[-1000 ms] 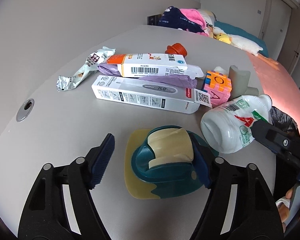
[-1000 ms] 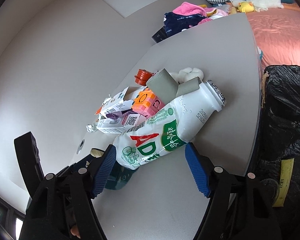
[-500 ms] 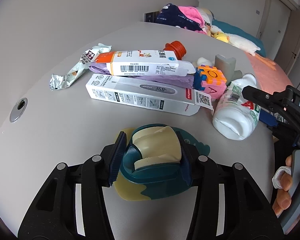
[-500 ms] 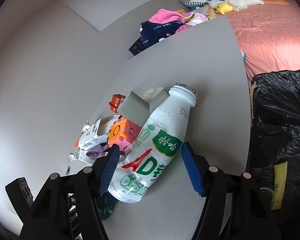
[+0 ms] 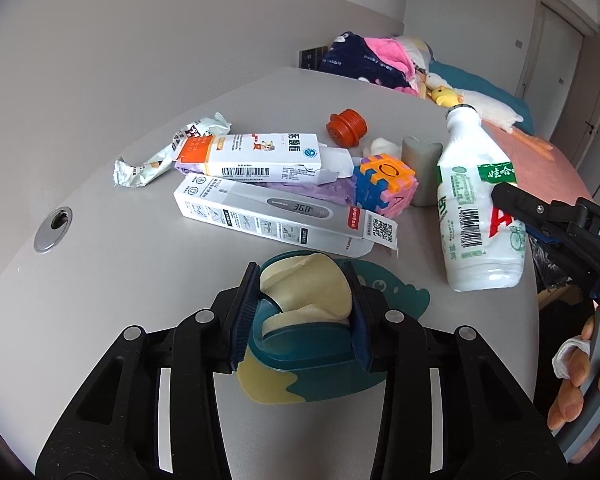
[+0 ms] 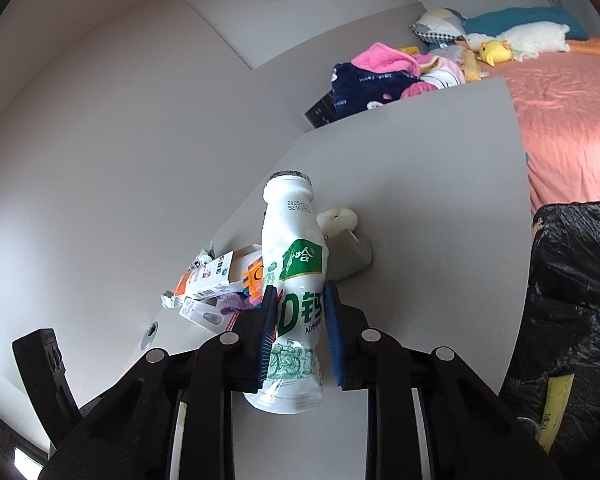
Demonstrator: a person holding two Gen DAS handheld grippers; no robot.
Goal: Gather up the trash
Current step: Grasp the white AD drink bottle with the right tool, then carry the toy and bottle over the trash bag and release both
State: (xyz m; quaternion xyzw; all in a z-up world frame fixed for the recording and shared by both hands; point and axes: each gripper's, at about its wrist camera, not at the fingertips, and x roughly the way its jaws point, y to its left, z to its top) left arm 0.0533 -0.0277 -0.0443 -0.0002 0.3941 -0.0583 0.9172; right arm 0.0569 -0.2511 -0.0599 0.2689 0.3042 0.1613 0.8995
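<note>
On the grey table [image 5: 100,280] | left gripper [image 5: 303,312] closing on teal-cream toy [image 5: 300,320] | right gripper [image 6: 299,332] closing, pinching milk bottle [image 6: 296,280] | tip: lift bottle upright, carry to black bag [image 6: 572,300].

Soft, even daylight; both views bright. Faint, diffuse shadows on bench [image 5: 100,280]. Warm sunlit patch on bed [image 6: 572,120]. Strong fisheye curvature, dark vignette at corners. Focus sharp, no motion blur.

Home bedroom: bed [image 6: 572,120], plush duck [image 6: 496,50], heaped clothes [image 6: 380,76].
</note>
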